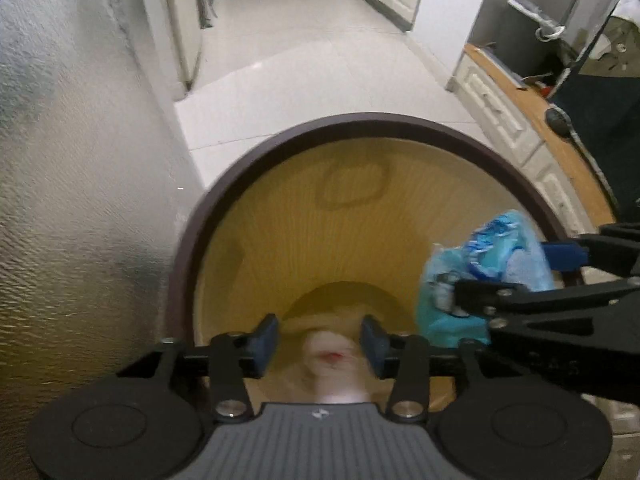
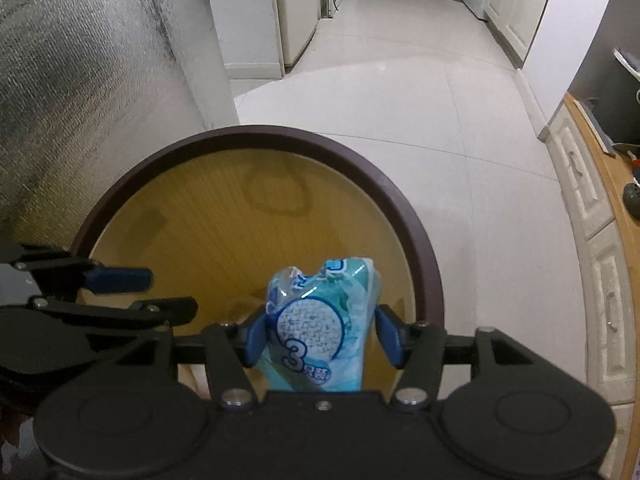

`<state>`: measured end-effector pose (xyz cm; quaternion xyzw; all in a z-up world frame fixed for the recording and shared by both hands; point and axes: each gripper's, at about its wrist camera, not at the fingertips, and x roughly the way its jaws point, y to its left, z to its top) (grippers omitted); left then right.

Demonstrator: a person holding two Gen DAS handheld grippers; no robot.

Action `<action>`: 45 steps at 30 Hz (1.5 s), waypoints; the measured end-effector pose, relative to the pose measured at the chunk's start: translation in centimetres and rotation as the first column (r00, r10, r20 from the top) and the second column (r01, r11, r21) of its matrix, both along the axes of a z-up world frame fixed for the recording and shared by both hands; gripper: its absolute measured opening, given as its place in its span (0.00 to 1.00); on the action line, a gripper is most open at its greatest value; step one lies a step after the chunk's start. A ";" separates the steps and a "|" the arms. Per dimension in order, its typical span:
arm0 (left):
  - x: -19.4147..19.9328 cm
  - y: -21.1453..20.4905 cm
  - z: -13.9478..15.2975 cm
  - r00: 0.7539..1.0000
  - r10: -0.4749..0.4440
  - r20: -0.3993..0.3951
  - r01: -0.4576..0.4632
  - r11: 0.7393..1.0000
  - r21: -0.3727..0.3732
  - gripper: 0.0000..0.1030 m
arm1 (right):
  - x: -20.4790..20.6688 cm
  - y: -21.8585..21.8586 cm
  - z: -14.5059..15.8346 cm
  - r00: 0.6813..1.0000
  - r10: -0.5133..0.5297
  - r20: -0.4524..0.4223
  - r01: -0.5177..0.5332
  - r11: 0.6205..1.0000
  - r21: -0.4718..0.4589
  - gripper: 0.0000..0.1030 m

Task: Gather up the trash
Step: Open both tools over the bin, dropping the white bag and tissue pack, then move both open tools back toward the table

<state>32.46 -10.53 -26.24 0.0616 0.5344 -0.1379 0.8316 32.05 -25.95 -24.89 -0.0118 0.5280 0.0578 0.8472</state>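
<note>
Both grippers hang over a round trash bin (image 2: 424,264) with a dark brown rim and yellow walls inside. The step in hand looks like the drop: the trash is being let go into the bin.

The left gripper (image 1: 320,342) points down into the bin. Its jaws are spread apart. Below the gap between them there is a pale, blurry scrap (image 1: 332,364) with a bit of red on it. The blue pads do not touch it. It looks like it is falling or lying deep in the bin, but it is too blurry to say what it is.

The right gripper (image 2: 320,338) has a blue plastic packet (image 2: 320,320) between its jaws. The packet has a white circle and a big "3" on it. It stands up between the pads. The left pad sits right against it. The right pad stands a little apart from it, so the jaws do not seem to pinch it any more. The packet is over the bin's mouth.

The next move likely calls for the right jaws to spread wider so the packet slips down. Then both grippers should lift clear of the rim and go for more trash.
</note>
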 end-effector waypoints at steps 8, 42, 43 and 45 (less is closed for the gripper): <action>-0.6 0.5 1.2 1.000 0.019 0.007 -0.019 1.000 -0.010 0.59 | -1.1 0.2 0.9 0.999 0.034 0.014 -0.034 0.999 -0.012 0.64; -7.7 1.9 7.6 0.993 0.056 0.107 -0.053 0.998 -0.030 0.77 | -8.5 -1.5 7.7 0.988 0.033 0.152 -0.029 0.999 -0.032 0.85; -8.0 1.9 7.8 0.991 0.061 0.116 -0.058 0.998 -0.027 0.79 | -8.8 -1.7 7.9 0.987 0.028 0.156 -0.023 0.999 -0.032 0.87; -8.5 2.1 8.3 0.989 0.068 0.129 -0.065 0.998 -0.025 0.82 | -9.4 -1.9 8.2 0.986 0.019 0.164 -0.014 0.999 -0.034 0.91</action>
